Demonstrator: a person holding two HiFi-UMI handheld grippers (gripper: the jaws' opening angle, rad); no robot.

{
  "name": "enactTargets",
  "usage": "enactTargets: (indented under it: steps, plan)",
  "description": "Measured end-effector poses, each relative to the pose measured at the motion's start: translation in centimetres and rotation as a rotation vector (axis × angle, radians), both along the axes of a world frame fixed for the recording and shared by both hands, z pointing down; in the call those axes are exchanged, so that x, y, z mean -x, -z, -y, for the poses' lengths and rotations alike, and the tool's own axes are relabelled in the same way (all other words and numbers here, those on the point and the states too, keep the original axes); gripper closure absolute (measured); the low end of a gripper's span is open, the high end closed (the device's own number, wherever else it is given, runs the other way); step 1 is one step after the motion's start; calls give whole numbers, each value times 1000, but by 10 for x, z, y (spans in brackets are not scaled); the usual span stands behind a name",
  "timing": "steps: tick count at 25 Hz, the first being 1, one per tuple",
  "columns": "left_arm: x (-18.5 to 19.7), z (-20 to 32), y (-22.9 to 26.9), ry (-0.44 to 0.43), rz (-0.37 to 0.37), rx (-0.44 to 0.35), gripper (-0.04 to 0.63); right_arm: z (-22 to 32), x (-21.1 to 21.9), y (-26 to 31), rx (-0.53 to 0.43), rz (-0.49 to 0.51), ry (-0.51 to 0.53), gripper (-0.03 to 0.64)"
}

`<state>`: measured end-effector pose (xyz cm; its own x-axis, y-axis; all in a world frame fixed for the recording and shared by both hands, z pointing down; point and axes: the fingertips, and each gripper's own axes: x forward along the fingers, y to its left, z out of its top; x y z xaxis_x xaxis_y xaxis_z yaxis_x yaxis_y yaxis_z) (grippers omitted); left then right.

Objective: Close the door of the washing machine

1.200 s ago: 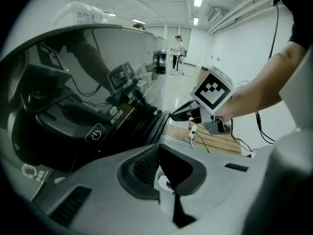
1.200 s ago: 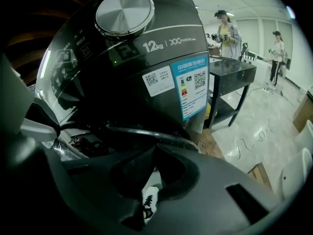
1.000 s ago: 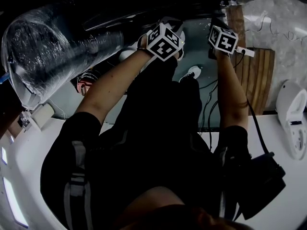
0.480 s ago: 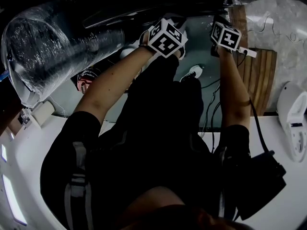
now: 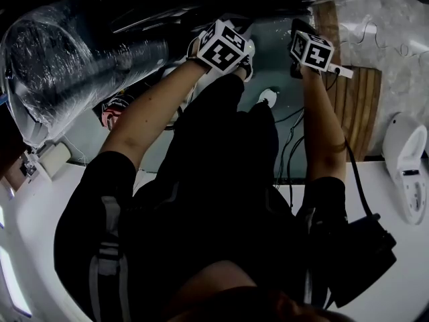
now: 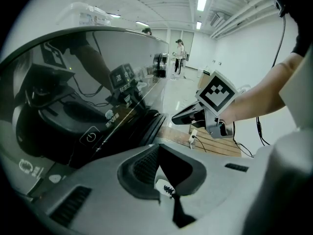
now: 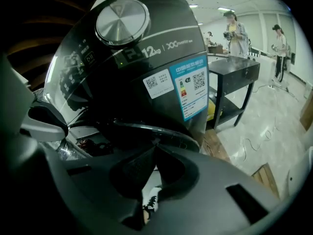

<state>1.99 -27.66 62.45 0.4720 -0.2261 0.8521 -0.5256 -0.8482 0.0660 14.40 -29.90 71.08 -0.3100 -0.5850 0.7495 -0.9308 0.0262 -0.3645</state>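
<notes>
The dark glossy washing machine (image 7: pixel 146 67) fills the right gripper view, with a round metal dial (image 7: pixel 122 14) and a blue-edged label (image 7: pixel 193 89). Its control panel (image 6: pixel 112 111) shows in the left gripper view. The clear, plastic-wrapped door bowl (image 5: pixel 60 72) stands swung out at the upper left of the head view. My left gripper (image 6: pixel 159 148) is shut and empty, close to the panel's lower edge. My right gripper (image 7: pixel 155 148) is shut and empty just before a dark curved rim (image 7: pixel 146 130). Whether either touches the machine I cannot tell. Both marker cubes (image 5: pixel 221 45) (image 5: pixel 310 49) show; the fingertips are hidden.
A wooden pallet (image 5: pixel 362 106) and cables (image 5: pixel 291 146) lie on the floor to the right. A black table (image 7: pixel 234 77) stands right of the machine, with people beyond it. A white appliance (image 5: pixel 405 159) sits at the right edge.
Nothing has visibly changed except a small shift of the head view; both hands keep their place and both grippers stay shut.
</notes>
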Motion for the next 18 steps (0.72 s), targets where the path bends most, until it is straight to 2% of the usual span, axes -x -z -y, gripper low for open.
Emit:
enactTargets:
  steps: [3,9,14,18]
  plan:
    - [-2,-8,7,38,-31,3,592,-13,-5,13,10,-5,-10,612]
    - [0,-22,42,159,-126,-9,592,-30,-6,68,-66,1,51,612]
    - [7,-39,86,206,-176,-78,592,-47,-3,122,-129,17,120,613]
    - [19,-51,124,274,-214,-159,592,-56,0,167,-205,-46,194,612]
